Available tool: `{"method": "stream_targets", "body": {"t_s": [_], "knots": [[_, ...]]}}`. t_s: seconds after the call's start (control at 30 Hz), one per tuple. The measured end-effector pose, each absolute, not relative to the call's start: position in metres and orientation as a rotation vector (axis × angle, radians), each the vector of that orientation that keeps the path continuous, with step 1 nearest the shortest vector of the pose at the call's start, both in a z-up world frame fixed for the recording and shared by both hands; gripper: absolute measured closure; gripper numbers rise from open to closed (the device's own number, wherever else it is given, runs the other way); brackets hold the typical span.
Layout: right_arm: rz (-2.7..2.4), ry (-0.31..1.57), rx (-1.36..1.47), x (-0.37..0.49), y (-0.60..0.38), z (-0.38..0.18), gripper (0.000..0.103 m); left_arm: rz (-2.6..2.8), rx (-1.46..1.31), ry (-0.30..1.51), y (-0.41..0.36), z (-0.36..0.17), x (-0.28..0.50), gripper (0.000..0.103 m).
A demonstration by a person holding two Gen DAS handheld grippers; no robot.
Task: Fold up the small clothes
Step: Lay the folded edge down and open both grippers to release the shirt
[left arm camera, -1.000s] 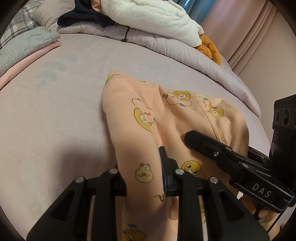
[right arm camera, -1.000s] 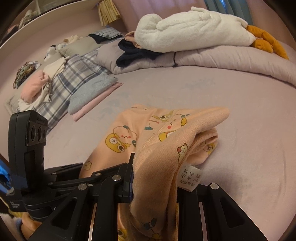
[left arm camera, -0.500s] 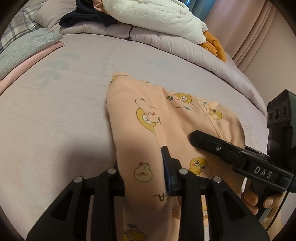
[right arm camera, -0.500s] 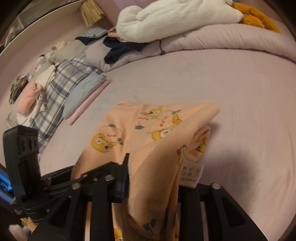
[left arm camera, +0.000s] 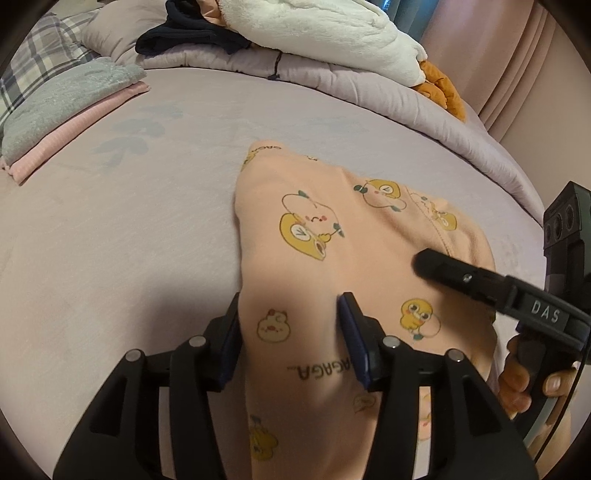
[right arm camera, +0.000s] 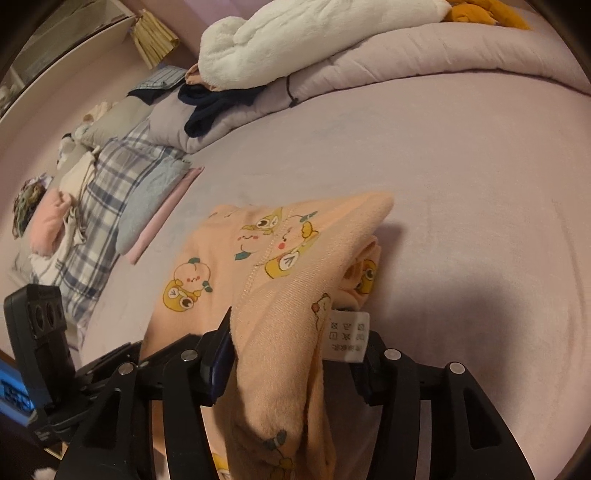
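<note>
1. Left claw: fingers moderately spread, the blue-padded fingers pressed against either side of a raised ridge of the peach garment. Cloth fills the gap between the pads, so the claw has hold of it.
2. Right claw: fingers likewise part-spread with a thick bunched fold of the same garment clamped between them. A white care label hangs over the right finger, hiding that pad.
3. In the left wrist view the right claw lies low across the right part of the garment, marked "DAS"; the person's fingers wrap its handle at the right edge.
4. In the right wrist view the body of the left claw's unit sits at the lower left, beside the garment's near-left edge.
5. Garment: printed with yellow ducks and lettering, it runs from both claws forward onto the bed; the far end lies on the lilac sheet, the near end is lifted into the claws. A doubled layer shows under the top fold on the right.
6. Farther out: grey and pink folded cloths to the left, a plaid cloth, a lilac quilt along the far side carrying a white fleece and a dark navy garment.
</note>
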State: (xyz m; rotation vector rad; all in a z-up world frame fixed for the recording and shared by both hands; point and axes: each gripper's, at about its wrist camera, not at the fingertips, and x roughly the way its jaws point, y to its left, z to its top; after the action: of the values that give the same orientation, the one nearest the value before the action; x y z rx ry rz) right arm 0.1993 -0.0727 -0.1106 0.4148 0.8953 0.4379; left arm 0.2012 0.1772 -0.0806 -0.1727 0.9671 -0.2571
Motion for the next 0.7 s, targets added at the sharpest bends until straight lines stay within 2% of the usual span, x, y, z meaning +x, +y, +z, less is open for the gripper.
{"method": "stream_targets", "body": {"t_s": [0.7], "knots": [[0.319,0.816,0.304,0.169,-0.084,-0.092,0.048,-0.213,-0.147,0.973,0.186,-0.079,0.148,0.052]]}}
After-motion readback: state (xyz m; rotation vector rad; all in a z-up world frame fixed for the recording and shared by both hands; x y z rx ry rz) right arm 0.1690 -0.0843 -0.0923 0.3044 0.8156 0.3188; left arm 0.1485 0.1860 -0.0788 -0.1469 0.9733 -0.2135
